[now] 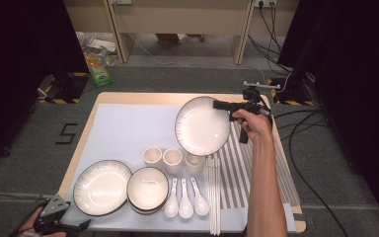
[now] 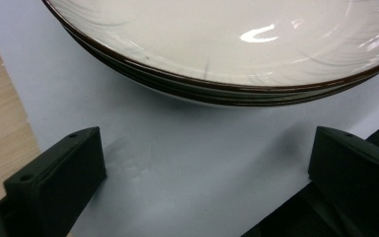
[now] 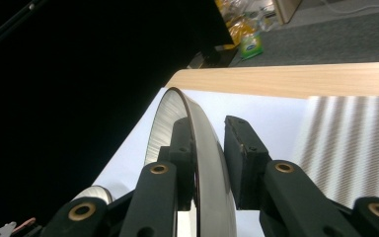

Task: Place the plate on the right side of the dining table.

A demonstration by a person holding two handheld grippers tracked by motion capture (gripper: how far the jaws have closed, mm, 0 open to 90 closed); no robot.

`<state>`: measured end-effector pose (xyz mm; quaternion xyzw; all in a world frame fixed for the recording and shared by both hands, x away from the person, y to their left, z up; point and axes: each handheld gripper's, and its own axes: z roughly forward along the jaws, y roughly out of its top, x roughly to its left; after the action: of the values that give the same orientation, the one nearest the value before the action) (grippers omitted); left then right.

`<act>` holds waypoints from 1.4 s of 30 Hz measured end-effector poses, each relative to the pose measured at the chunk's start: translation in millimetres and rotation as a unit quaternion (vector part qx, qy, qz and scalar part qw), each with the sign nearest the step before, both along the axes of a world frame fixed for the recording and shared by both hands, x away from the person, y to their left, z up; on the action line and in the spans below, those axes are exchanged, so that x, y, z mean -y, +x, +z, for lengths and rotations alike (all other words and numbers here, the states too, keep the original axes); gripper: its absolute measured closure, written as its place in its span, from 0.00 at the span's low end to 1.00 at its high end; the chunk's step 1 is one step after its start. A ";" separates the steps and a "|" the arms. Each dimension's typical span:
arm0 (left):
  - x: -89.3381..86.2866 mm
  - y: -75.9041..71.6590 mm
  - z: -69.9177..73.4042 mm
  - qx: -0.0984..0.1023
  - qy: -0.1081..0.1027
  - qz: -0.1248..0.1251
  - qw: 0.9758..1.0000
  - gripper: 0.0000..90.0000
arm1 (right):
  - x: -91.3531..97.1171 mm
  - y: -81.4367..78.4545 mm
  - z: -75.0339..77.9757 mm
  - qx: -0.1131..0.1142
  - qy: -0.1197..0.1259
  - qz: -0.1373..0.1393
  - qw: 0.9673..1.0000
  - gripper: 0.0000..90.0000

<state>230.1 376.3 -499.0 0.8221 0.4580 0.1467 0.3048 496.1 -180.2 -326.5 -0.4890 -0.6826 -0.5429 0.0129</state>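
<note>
My right gripper (image 1: pixel 219 105) holds a white dark-rimmed plate (image 1: pixel 201 126) by its far right rim, tilted up above the back of the table. In the right gripper view the plate (image 3: pixel 170 118) stands edge-on, and the right gripper (image 3: pixel 209 136) is shut on it, with one pad on each face. My left gripper (image 1: pixel 74 226) sits at the table's front left corner, just short of a stack of similar plates (image 1: pixel 102 186). In the left gripper view the left gripper (image 2: pixel 202 173) stands open over bare mat, and the stack's rim (image 2: pixel 217 89) lies just ahead, untouched.
A pale blue mat (image 1: pixel 123 128) covers the wooden table (image 1: pixel 143 98), with a striped cloth (image 1: pixel 261 173) at the right. Beside the stack sit nested bowls (image 1: pixel 148 190), three cups (image 1: pixel 172 159), three white spoons (image 1: pixel 185 198) and chopsticks (image 1: pixel 213 197).
</note>
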 end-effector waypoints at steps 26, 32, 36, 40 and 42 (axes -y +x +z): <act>0.4 -0.9 -0.4 0.002 -0.002 0.006 1.000 0.00 | 121.2 -23.4 -57.7 -0.036 0.024 -0.102 0.994 0.82; 0.7 -1.2 -0.9 0.004 -0.004 0.008 1.000 0.00 | 128.1 -23.5 -76.0 -0.047 0.026 -0.110 0.992 0.82; 0.3 -1.5 -1.0 0.004 -0.007 0.006 1.000 0.00 | 131.3 -22.9 -90.7 -0.056 0.028 -0.118 0.991 0.81; 0.6 -1.6 -1.5 0.008 -0.006 0.008 1.000 0.00 | 132.0 -21.8 -104.2 -0.071 0.017 -0.123 0.990 0.81; 0.4 -1.6 -1.5 0.007 -0.007 0.007 1.000 0.00 | 133.1 -21.9 -106.6 -0.073 0.019 -0.125 0.989 0.81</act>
<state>228.4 375.8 -500.5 0.8153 0.4629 0.1515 0.3129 474.2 -313.3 -433.1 -0.6088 -0.6027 -0.5159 0.0035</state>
